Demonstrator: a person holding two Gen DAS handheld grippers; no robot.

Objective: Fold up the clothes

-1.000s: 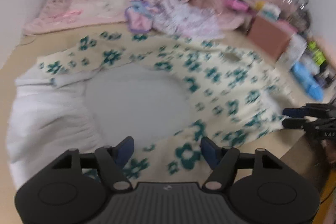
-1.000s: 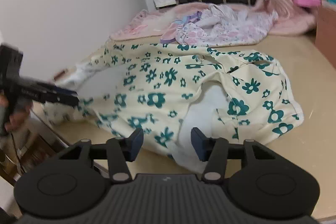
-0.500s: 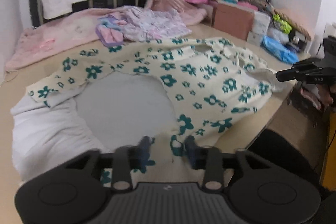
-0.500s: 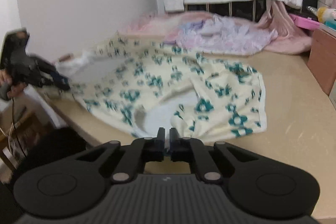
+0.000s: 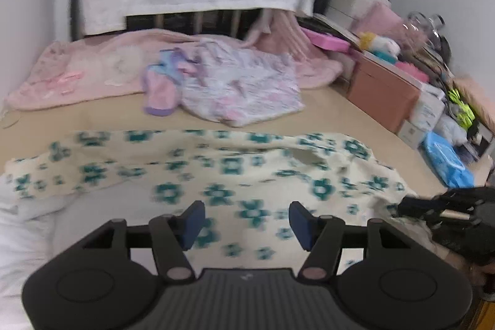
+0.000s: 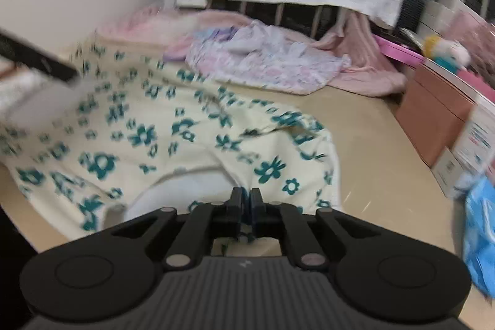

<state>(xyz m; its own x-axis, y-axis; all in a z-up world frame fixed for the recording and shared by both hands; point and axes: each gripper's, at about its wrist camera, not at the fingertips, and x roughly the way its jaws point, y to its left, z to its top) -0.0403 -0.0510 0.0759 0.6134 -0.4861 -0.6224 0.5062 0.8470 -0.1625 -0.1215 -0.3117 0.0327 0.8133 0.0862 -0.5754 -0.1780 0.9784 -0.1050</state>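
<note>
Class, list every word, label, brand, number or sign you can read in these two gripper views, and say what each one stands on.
No text can be read.
White boxes beside the brown box: printed labels, blurred.
Blue packet: no legible print.
Left gripper body: small pale mark, no letters.
Right gripper body: the same mark, no letters.
Floral garment: flower pattern only.

Garment (image 5: 247,172): cream, teal flower print, white lining. Beyond claw: pink blanket (image 5: 92,67), lilac-pink printed clothes (image 5: 241,85).
</note>
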